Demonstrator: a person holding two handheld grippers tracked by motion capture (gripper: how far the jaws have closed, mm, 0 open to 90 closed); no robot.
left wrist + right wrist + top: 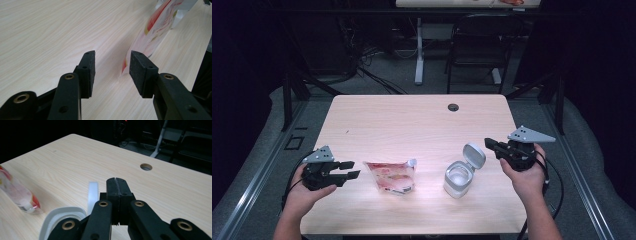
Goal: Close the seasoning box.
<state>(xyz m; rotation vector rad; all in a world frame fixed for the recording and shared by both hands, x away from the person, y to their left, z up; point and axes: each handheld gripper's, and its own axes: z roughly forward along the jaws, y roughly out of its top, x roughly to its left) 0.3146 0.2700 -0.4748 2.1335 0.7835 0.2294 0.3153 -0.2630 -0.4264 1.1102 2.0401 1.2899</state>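
Pouch [391, 176], clear plastic with red and yellow print and a white spout cap at its upper right corner, lies flat on the wooden table [412, 120] near the front edge, left of centre. Left gripper [353, 169] is held just left of the pouch, apart from it, jaws spread with nothing between them; in the left gripper view the pads [139, 68] frame the near edge of the pouch [155, 32] without touching. Container [458, 179], white, with hinged lid [474, 154] flipped up and open, stands to the right of the pouch, near but separate. Right gripper [490, 144] sits just right of the lid; in the right gripper view its jaws are pressed together, empty, beside the lid edge [92, 195]. Cable hole [453, 107] near the far edge.
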